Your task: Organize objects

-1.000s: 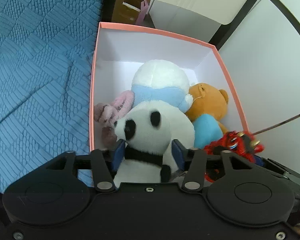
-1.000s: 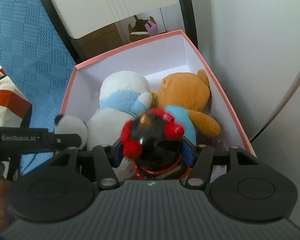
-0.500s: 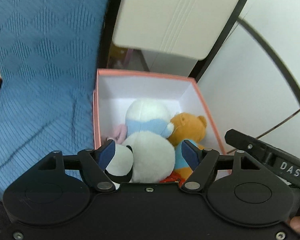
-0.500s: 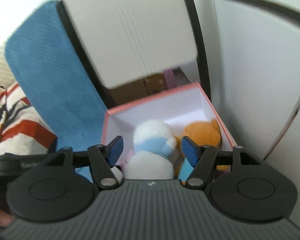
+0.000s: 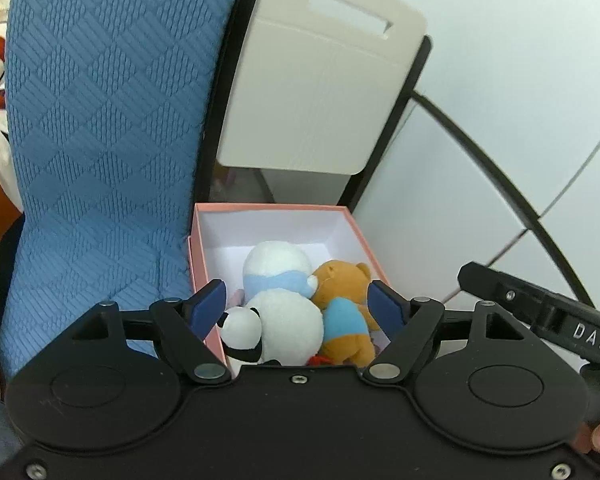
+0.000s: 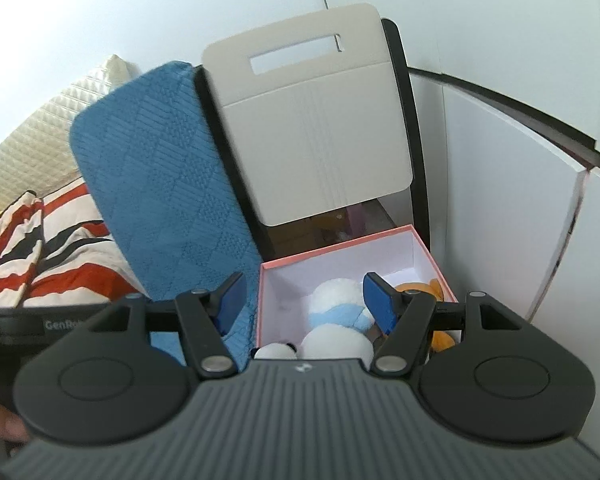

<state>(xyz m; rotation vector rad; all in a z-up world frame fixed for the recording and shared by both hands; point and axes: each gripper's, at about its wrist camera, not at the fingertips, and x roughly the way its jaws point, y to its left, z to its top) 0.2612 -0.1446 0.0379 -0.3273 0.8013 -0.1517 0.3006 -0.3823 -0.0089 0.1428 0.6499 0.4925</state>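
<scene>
Toys packed in the pink box [image 5: 356, 236], tight against the blue cushion [image 5: 108, 128]: panda [image 5: 240, 326] at the near wall, snowman [image 5: 278, 266] behind, bear [image 5: 340, 284] alongside. Left gripper [image 5: 298, 306] and right gripper [image 6: 304, 296] raised above, fingers apart, holding nothing, likely finished dropping. Red scrap under the bear visible from the left only; striped bedding [image 6: 40, 236] from the right only.

Blue quilted chair [image 5: 100, 128] beside white cabinet [image 6: 500, 200]

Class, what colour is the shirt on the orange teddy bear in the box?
Light blue shirt, clearest in the left wrist view.
</scene>
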